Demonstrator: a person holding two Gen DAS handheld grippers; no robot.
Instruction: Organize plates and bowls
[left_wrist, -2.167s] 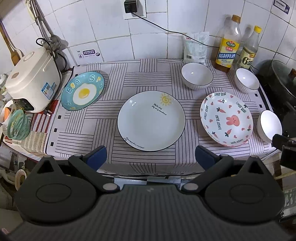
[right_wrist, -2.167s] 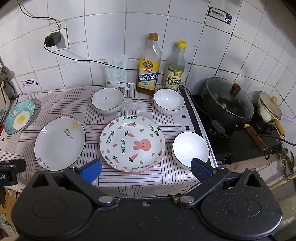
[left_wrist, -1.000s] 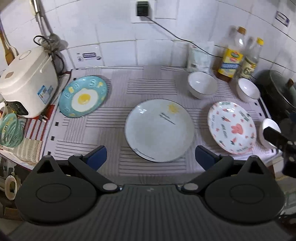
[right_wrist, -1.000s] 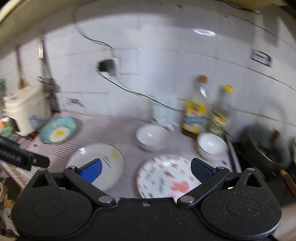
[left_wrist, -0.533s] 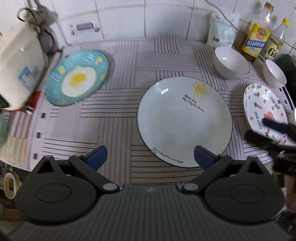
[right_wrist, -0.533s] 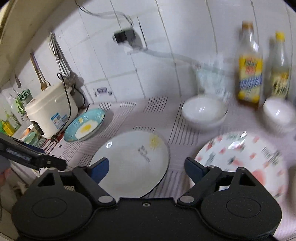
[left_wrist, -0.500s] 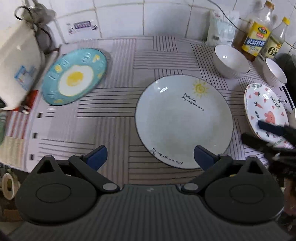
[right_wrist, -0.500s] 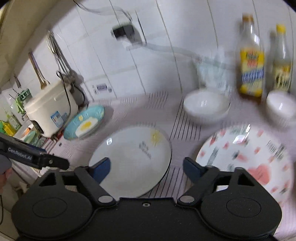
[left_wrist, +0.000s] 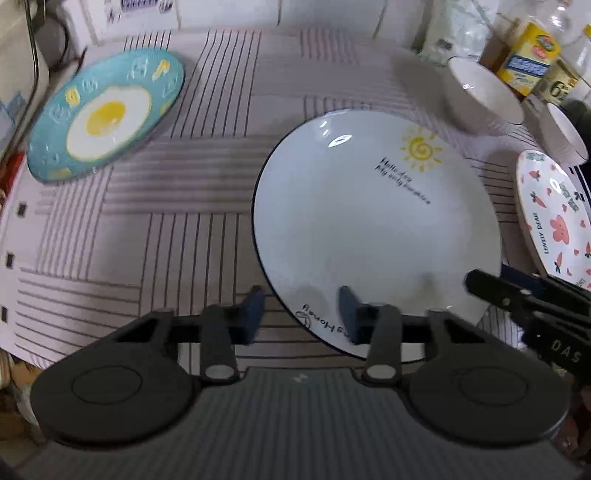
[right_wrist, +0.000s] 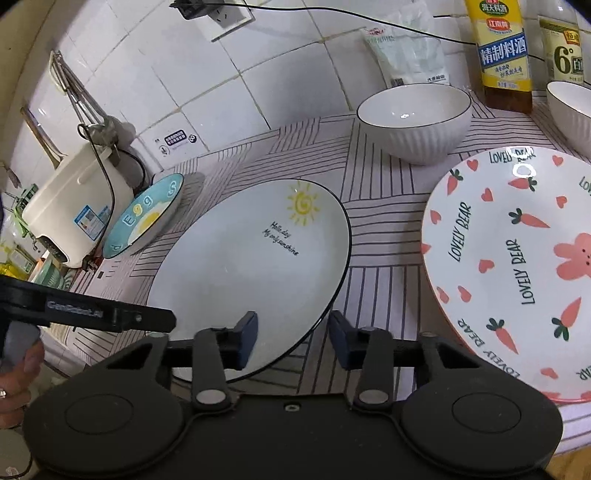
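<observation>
A large white plate with a sun drawing (left_wrist: 376, 229) (right_wrist: 243, 254) lies mid-table on the striped cloth (left_wrist: 155, 236). My left gripper (left_wrist: 301, 314) hovers at its near-left rim, jaws closing, and the rim runs between the fingers without either pad pressing on it. My right gripper (right_wrist: 293, 332) straddles the near-right rim the same way, jaws also closing. A blue fried-egg plate (left_wrist: 103, 114) (right_wrist: 144, 218) lies to the left, a pink rabbit plate (left_wrist: 554, 221) (right_wrist: 517, 258) to the right. Two white bowls (right_wrist: 413, 118) (right_wrist: 569, 110) stand behind.
A white rice cooker (right_wrist: 70, 210) stands at the far left by the tiled wall. Two bottles (right_wrist: 502, 55) and a plastic bag (right_wrist: 410, 51) stand at the back right. A hand (right_wrist: 18, 369) holds the left gripper's finger (right_wrist: 147, 317) at the left edge.
Both grippers have come down close to the white sun plate. Their jaws have narrowed from wide open to a small gap around its near rim.
</observation>
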